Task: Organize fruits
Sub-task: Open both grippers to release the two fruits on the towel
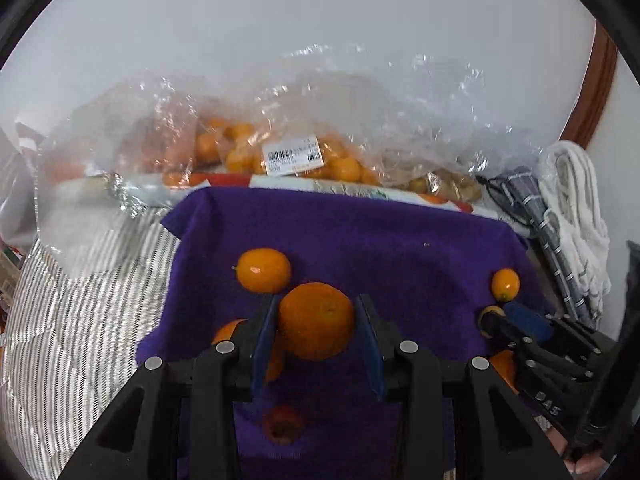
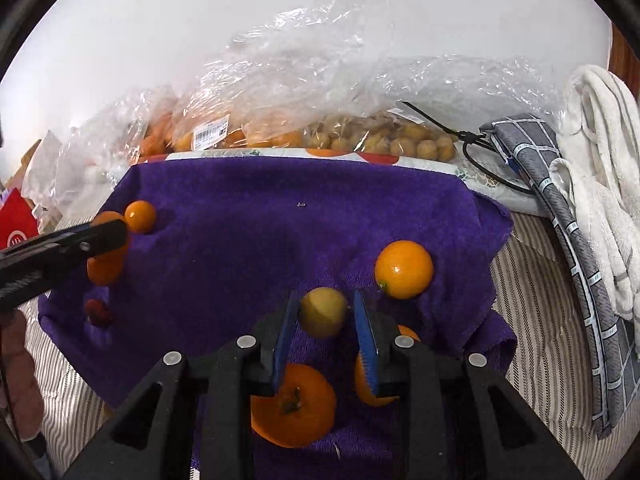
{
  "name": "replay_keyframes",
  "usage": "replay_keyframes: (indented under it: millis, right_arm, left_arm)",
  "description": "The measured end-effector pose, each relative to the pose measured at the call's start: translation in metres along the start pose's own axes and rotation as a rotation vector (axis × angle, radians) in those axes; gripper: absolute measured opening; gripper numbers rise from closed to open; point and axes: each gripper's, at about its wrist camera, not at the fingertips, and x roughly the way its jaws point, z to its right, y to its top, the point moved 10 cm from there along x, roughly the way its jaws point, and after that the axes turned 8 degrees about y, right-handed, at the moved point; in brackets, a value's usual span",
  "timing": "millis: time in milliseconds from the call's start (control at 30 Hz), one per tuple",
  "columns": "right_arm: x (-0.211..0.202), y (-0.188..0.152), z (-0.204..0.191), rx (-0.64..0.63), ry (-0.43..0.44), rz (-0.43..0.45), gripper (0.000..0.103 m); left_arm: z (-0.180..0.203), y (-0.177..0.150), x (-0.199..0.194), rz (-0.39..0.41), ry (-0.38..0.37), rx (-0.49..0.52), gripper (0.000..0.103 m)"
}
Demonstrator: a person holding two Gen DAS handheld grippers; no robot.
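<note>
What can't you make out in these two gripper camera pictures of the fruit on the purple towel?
- Left wrist view: the orange at lower left is mostly hidden behind the left gripper.
- Left wrist view: the small fruit by the right gripper is mostly covered by its finger.
- Right wrist view: the small red fruit is too blurred to identify.
- Both views: the fruit in the plastic bags is clouded by glare.

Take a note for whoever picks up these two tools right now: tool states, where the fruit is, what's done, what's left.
Left tool: shut on an orange over the purple towel.
Right tool: pale yellow fruit between its pads, a slight gap showing, so seemingly loose.
Loose oranges and a small red fruit lie scattered on the towel; bagged fruit sits behind.
Done: no grouping visible. Left: sort the loose fruit.
</note>
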Motion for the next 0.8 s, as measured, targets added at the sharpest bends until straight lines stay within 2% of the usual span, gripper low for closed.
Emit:
replay_keyframes:
  millis: [167,400,800]
  right_arm:
    - [-0.010,-0.001,0.005,0.005,-0.009,0.018,0.038]
    - [-0.017,0.000,0.010,0.018,-0.025,0.039,0.039]
    - [-0.023,0.001,0.023,0.069,-0.039,0.070,0.039]
  left_arm:
    - [0.003,-0.004,0.009,-0.010,-0.003,0.008,0.038]
    - [0.006,-0.004,0.010,0.003,0.013,0.044,0.038]
    - [0.013,-0.009,0.009,-0.010,-0.026,0.062,0.039]
